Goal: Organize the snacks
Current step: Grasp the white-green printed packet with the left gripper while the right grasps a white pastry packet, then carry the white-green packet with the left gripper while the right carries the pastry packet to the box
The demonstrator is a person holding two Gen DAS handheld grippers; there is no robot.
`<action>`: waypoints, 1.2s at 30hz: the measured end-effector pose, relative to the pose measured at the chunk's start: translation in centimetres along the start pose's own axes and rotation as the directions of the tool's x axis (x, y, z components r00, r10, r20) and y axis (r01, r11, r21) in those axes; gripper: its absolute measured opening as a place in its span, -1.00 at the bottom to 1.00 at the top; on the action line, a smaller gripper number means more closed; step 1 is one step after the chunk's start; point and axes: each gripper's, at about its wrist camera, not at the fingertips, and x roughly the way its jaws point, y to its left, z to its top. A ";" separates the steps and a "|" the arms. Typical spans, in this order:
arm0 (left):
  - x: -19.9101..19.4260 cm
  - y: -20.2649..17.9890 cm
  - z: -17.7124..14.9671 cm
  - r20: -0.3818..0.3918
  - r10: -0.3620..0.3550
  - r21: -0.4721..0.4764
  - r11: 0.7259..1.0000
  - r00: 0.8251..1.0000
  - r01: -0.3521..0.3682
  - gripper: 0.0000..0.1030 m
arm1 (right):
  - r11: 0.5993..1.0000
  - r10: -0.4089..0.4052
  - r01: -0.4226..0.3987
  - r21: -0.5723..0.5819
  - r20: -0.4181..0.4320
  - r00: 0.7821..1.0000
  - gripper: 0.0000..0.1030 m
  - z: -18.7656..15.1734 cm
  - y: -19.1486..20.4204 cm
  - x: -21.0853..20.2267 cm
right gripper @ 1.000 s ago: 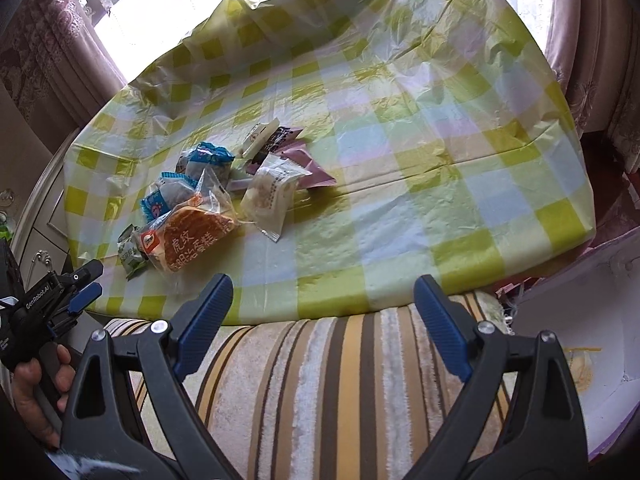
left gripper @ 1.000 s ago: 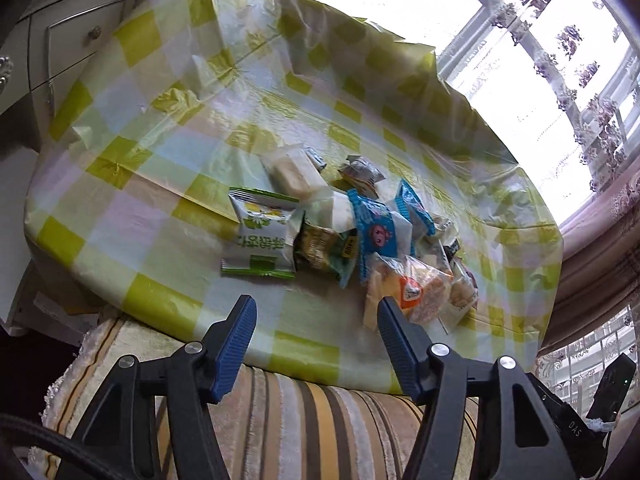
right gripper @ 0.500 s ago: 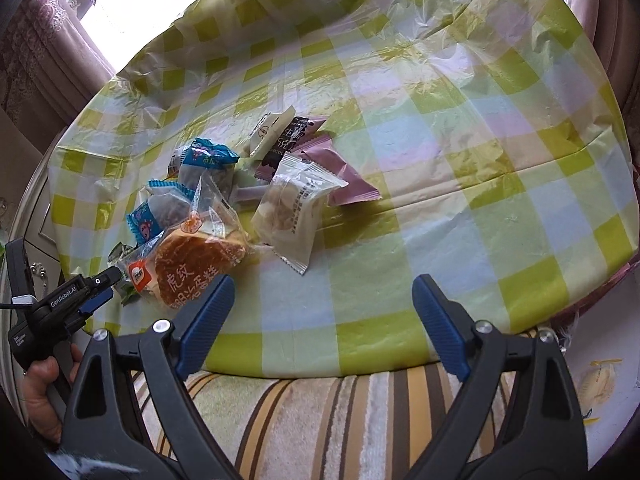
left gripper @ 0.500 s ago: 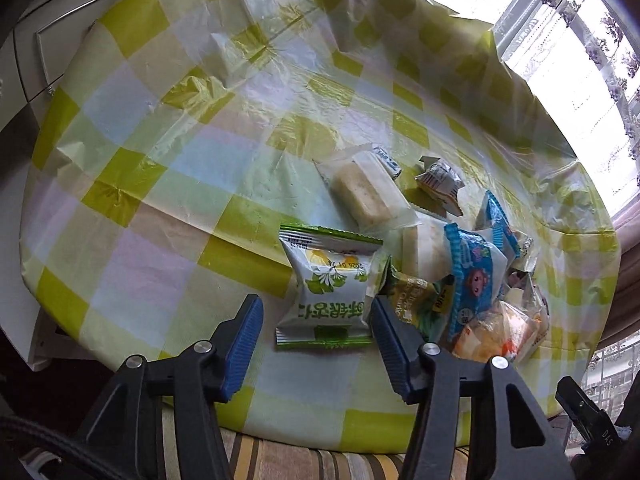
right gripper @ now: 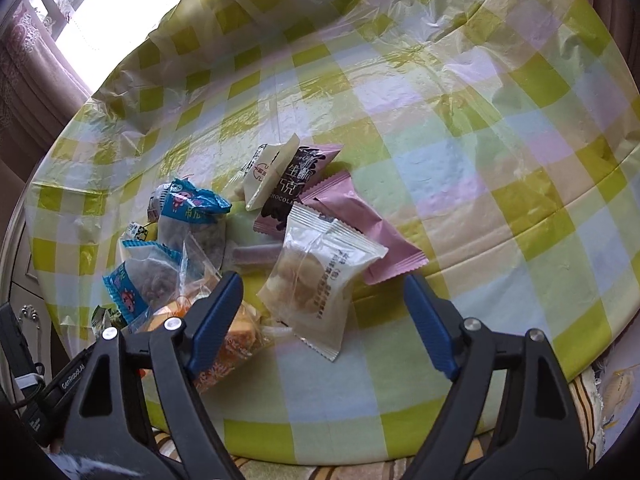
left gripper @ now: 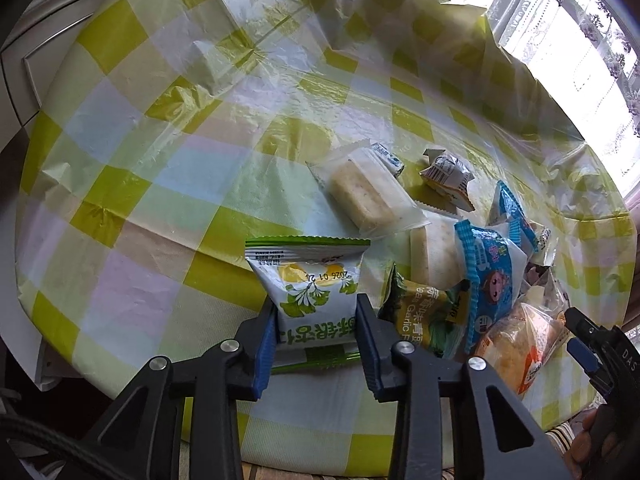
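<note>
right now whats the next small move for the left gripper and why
Probably lift the green and white snack packet a little, straight up. The left gripper has just closed, and its pads now press both sides of the packet. The garlic pea packet lies close beside it at the pile's edge, so a short lift should free it without dragging neighbours across the checked tablecloth.

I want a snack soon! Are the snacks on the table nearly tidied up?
Not nearly. Nothing looks sorted yet: the snacks lie in one heap on the table. In hand: the left hand-held gripper has just closed on the green-and-white packet. The right hand-held gripper, narrowing but open, hovers over a clear packet. Everything else waits.
</note>
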 end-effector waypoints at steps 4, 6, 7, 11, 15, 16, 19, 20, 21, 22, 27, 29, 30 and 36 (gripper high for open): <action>-0.5 0.1 -0.1 0.026 -0.002 -0.004 1.000 1.000 0.002 -0.29 | 1.000 -0.026 0.026 0.012 0.002 1.000 0.44 0.4 0.5 1.1; -0.7 0.2 -0.1 0.034 -0.005 -0.008 1.000 0.999 0.005 -0.29 | 1.000 -0.024 0.024 0.018 -0.007 1.000 0.25 0.6 0.5 1.7; -0.9 0.3 -0.1 0.040 -0.006 -0.011 1.000 0.999 0.007 -0.30 | 1.000 -0.017 0.018 0.017 -0.022 1.000 -0.03 0.6 0.5 1.9; -1.7 0.5 -0.3 0.070 -0.013 -0.022 1.000 0.997 0.014 -0.30 | 1.000 -0.014 0.014 0.019 -0.025 1.000 -0.05 0.3 0.4 1.9; -2.6 0.5 -0.4 0.098 -0.011 -0.030 0.999 0.995 0.014 -0.31 | 1.000 -0.002 0.002 0.013 -0.016 1.000 -0.08 0.0 0.3 1.3; -2.9 0.5 -0.4 0.110 -0.012 -0.031 0.999 0.994 0.016 -0.31 | 1.000 0.002 -0.002 0.016 -0.009 1.000 -0.08 -0.1 0.2 0.9; -3.9 0.3 -0.6 0.135 -0.012 -0.030 0.999 0.991 0.016 -0.31 | 1.000 0.016 -0.016 0.020 0.005 1.000 -0.08 -0.4 -0.3 -0.2; -4.0 0.2 -0.5 0.140 -0.013 -0.029 0.999 0.990 0.017 -0.31 | 1.000 0.020 -0.020 0.020 0.006 1.000 -0.08 -0.4 -0.4 -0.5; -4.2 0.1 -0.5 0.144 -0.015 -0.027 0.999 0.989 0.019 -0.31 | 0.999 0.024 -0.024 0.021 0.009 1.000 -0.08 -0.5 -0.5 -0.7; -4.5 0.0 -0.5 0.148 -0.018 -0.026 0.999 0.989 0.022 -0.31 | 0.999 0.028 -0.028 0.023 0.012 1.000 -0.09 -0.6 -0.6 -1.1; -5.7 -1.1 -1.0 0.171 -0.026 -0.003 1.000 0.985 0.027 -0.31 | 0.999 0.048 -0.049 0.022 0.029 0.998 -0.09 -0.9 -1.3 -2.7; -6.3 -1.5 -1.2 0.180 -0.029 0.005 1.000 0.983 0.029 -0.31 | 0.998 0.059 -0.060 0.026 0.029 0.998 -0.09 -1.1 -1.8 -3.2; -6.5 -1.8 -1.2 0.184 -0.032 0.010 0.999 0.982 0.031 -0.31 | 0.997 0.065 -0.066 0.030 0.029 0.997 -0.09 -1.2 -2.0 -3.4; -7.6 -4.3 -2.1 0.180 -0.074 0.062 0.996 0.981 0.064 -0.31 | 0.995 0.088 -0.090 0.043 0.034 0.996 -0.09 -1.8 -3.7 -5.3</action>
